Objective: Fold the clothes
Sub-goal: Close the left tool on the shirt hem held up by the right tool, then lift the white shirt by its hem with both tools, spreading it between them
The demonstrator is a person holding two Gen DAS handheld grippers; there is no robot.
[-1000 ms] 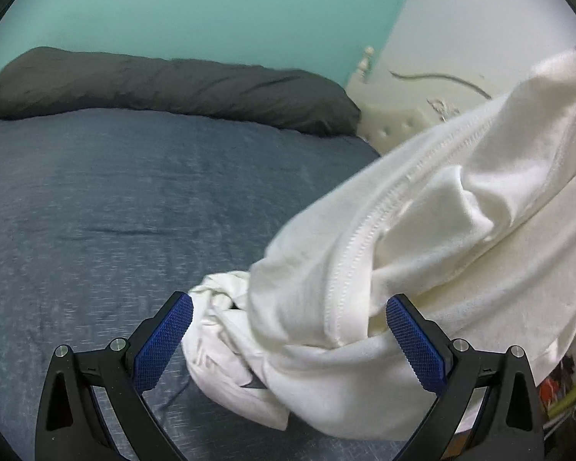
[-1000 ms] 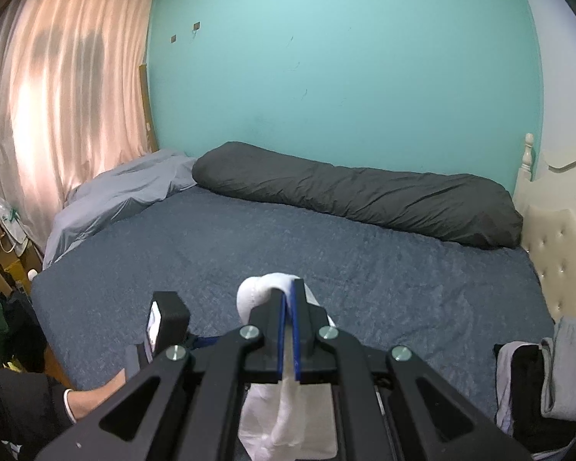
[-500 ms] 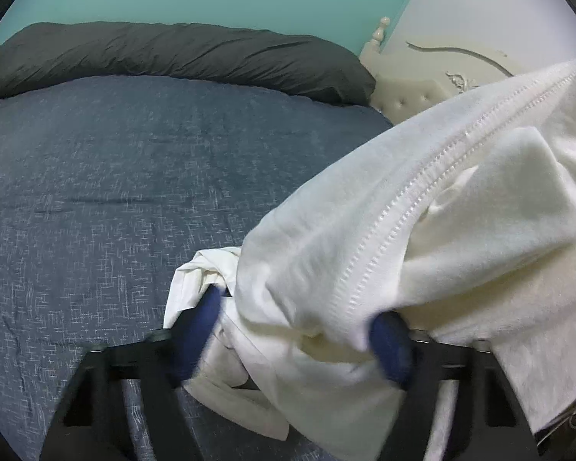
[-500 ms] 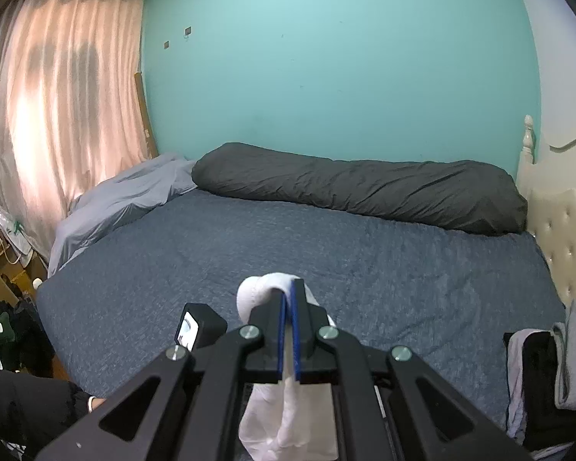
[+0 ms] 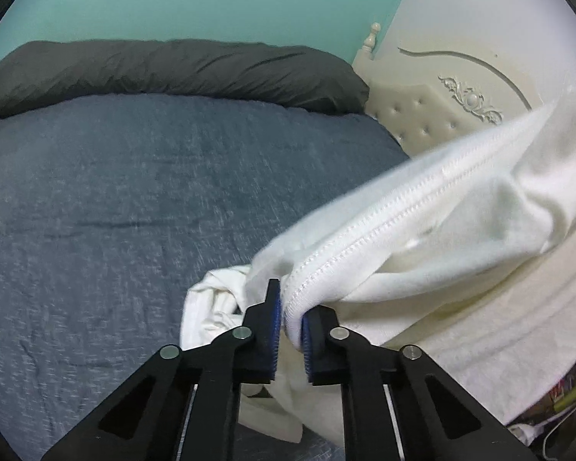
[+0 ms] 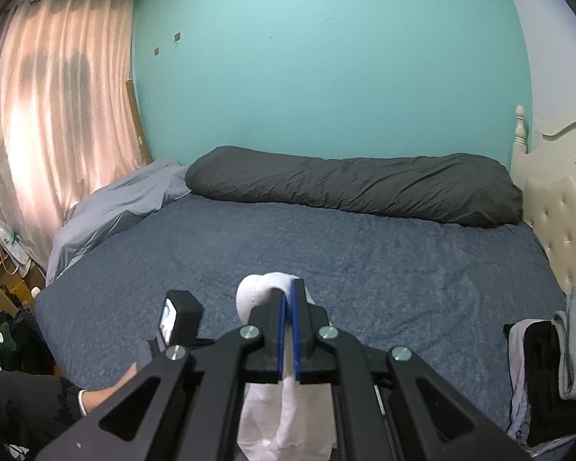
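left hand-held gripper [image 5: 288, 322]: just closed, blue pads now pinching the stitched hem of the white garment [image 5: 434, 230]
right hand-held gripper [image 6: 288, 303]: pressed together on a fold of the same white cloth, bunch poking over the tips, rest hanging below
white garment: left view, stretched taut from centre up toward 2 o'clock; loose end crumpled on the bed [image 5: 134, 192] at 7 o'clock of the pads
bed: blue-grey cover, dark long pillow [image 6: 349, 188] along far edge at 12 o'clock
headboard [image 5: 434, 115]: cream, tufted, 2 o'clock in left view
clothes pile [image 6: 545, 361]: 4 o'clock in right view, bed edge
curtain [image 6: 53, 115]: 10 o'clock in right view
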